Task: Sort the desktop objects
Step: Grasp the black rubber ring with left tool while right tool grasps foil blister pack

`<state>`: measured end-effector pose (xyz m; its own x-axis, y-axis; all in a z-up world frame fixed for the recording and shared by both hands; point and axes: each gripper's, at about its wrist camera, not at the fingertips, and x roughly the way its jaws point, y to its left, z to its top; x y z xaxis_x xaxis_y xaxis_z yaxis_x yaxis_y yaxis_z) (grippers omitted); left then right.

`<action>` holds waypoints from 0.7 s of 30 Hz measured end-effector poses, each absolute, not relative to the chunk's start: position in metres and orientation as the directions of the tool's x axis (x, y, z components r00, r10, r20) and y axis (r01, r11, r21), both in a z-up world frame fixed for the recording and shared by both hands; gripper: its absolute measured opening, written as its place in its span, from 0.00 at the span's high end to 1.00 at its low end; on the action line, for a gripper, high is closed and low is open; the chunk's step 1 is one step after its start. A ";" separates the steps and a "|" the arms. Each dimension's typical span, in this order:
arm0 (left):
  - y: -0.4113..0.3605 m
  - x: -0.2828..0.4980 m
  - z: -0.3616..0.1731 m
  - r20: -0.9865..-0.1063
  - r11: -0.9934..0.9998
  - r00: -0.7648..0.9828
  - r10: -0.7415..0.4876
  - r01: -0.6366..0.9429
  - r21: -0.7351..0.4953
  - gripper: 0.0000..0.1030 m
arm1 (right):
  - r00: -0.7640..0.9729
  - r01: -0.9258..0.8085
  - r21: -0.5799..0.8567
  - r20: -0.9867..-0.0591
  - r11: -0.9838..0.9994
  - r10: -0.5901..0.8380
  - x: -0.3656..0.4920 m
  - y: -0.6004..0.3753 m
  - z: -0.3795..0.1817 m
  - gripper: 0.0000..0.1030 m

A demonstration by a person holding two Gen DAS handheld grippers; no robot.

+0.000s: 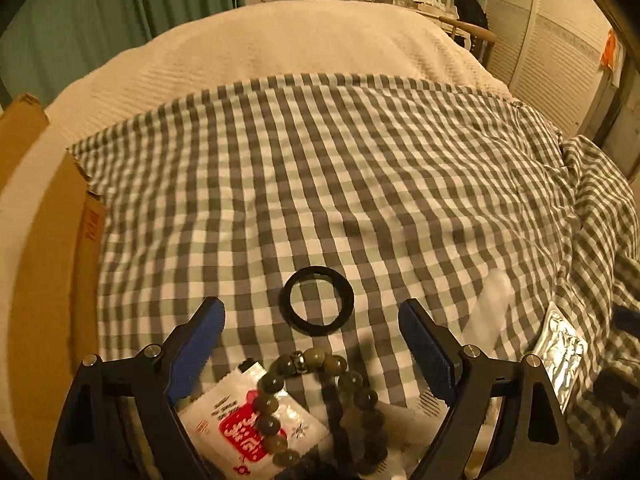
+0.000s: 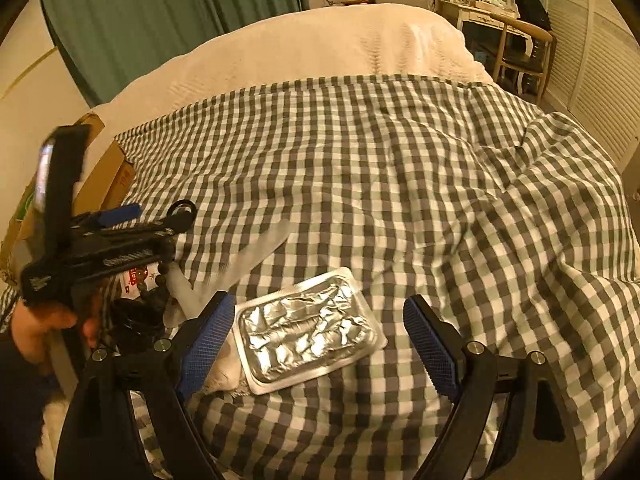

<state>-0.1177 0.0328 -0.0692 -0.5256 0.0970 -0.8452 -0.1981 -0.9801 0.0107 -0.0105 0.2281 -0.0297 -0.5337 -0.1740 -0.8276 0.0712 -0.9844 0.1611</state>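
On the checked cloth [image 1: 360, 168] a black ring [image 1: 317, 300] lies just ahead of my open, empty left gripper [image 1: 312, 320]. A bead bracelet [image 1: 320, 392] and a white and red sachet [image 1: 248, 424] lie between its fingers, nearer the camera. A translucent white tube [image 1: 490, 308] and a silver foil blister pack [image 1: 562, 352] lie to the right. In the right wrist view the blister pack [image 2: 308, 324] lies between the fingers of my open right gripper [image 2: 318, 320], close to the left finger. The left gripper [image 2: 116, 240] shows at the left there, with the tube [image 2: 256, 252] beside it.
A cardboard box [image 1: 44, 264] stands at the left edge of the cloth, also in the right wrist view [image 2: 108, 176]. A cream blanket [image 1: 280, 44] covers the far part of the bed. A chair [image 2: 520, 48] and louvred doors [image 2: 592, 80] are at the far right.
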 end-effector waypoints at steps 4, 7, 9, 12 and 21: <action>0.027 -0.125 -0.078 -0.866 -0.981 -0.484 0.126 -0.191 -0.036 0.40 | -0.506 0.045 0.146 -0.850 -0.988 -0.149 -0.010 0.221 -0.041 0.10; 0.025 -0.125 -0.080 -0.872 -0.980 -0.468 0.144 -0.191 -0.059 0.56 | -0.496 0.024 0.099 -0.863 -0.995 -0.097 -0.010 0.214 -0.049 0.08; 0.025 -0.124 -0.078 -0.869 -0.976 -0.468 0.161 -0.205 -0.070 0.80 | -0.495 0.013 0.104 -0.863 -0.994 -0.097 -0.009 0.212 -0.051 0.08; 0.025 -0.123 -0.074 -0.864 -0.976 -0.479 0.155 -0.211 -0.058 0.94 | -0.487 -0.017 0.136 -0.866 -0.991 -0.110 -0.005 0.210 -0.053 0.07; 0.016 -0.115 -0.047 -0.801 -0.971 -0.558 0.216 -0.213 -0.113 0.94 | -0.429 -0.173 0.283 -0.884 -0.943 -0.187 -0.016 0.212 -0.080 0.07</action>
<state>-0.1149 0.0157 -0.0471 -0.5582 0.2155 -0.8012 -0.2127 -0.9706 -0.1129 -0.0160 0.2124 -0.0798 -0.4293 -0.1867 -0.8836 -0.1732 -0.9432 0.2834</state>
